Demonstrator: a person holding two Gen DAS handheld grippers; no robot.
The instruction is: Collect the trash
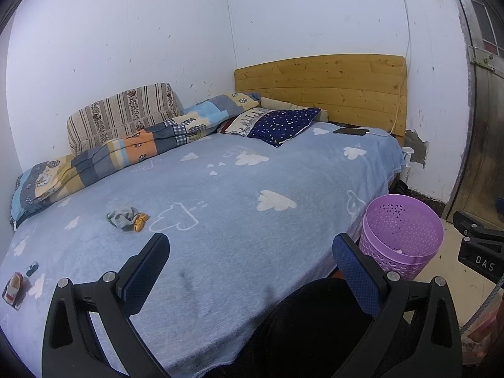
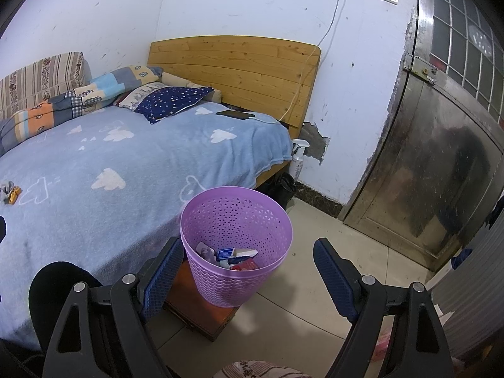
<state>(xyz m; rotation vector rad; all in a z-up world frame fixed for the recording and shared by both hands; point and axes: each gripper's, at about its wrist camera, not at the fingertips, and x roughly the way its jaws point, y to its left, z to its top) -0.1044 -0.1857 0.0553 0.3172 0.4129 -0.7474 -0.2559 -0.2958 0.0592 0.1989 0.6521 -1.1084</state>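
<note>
There is one purple basket (image 2: 236, 239) with a few bits of trash (image 2: 233, 256) inside; I can't count them. One bed (image 1: 220, 208) has two pillows (image 1: 277, 123), one folded quilt (image 1: 126, 148) and one phone (image 1: 351, 131). Three small things lie on the blanket: a crumpled wad (image 1: 127, 217), a small box (image 1: 13, 289) and a dark bit (image 1: 31, 268). I see two grippers (image 1: 250, 271), both wide open.

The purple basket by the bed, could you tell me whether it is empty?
Not empty: the purple basket stands upright, with several wrappers lying at its bottom.

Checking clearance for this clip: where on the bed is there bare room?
Free: blanket between the crumpled wrapper and the bin-side edge, up to the starred pillow. Crowded: folded quilt along the wall, phone by the headboard.
</note>
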